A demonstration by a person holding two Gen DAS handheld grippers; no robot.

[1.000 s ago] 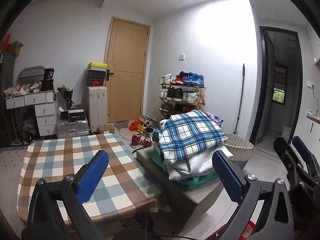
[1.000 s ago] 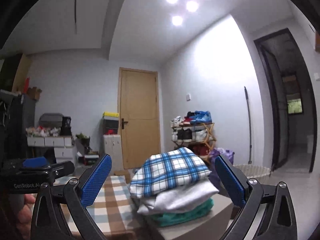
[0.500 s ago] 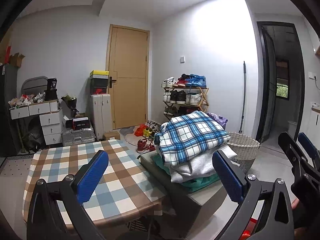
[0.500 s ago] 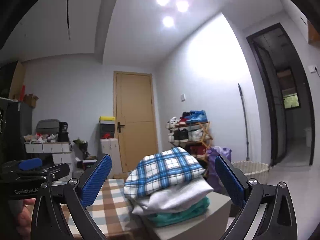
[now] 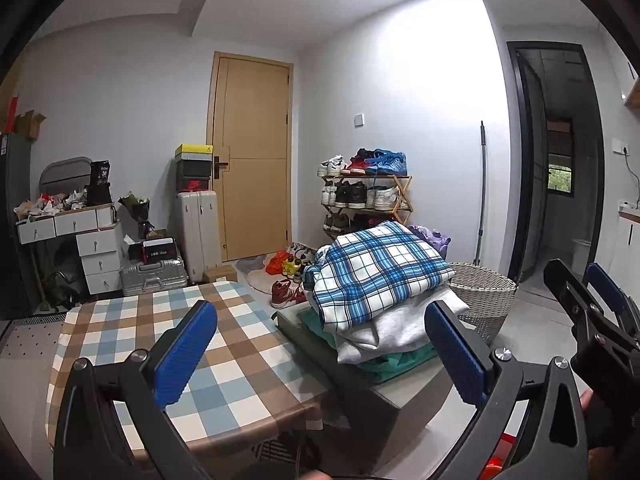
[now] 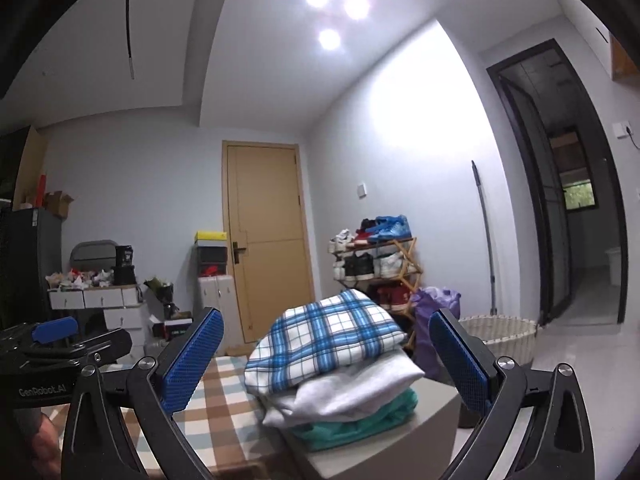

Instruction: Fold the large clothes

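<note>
Three garments sit folded in a stack on a low grey block (image 5: 404, 390) just beside the checked table (image 5: 132, 320): a blue plaid shirt (image 5: 380, 268) on top, a pale grey garment (image 5: 400, 326) under it, and a green one (image 5: 396, 362) at the bottom. That much of the folding looks done. The tablecloth is bare, so either the work is finished or another piece has yet to be fetched; a woven laundry basket (image 5: 482, 294) stands behind the block, but I cannot see whether anything is in it.

Both tools hang in the air short of the stack. The left gripper (image 5: 320, 350) has its blue pads spread wide with nothing between them, and so does the right gripper (image 6: 324, 360).

For moving there is plenty of room: the tabletop is clear right out to its draped front edge, and open floor lies to the right of the block, towards the dark doorway (image 5: 556, 160). The stack overhangs the block slightly, so I would guess a careless brush could tip it.
</note>
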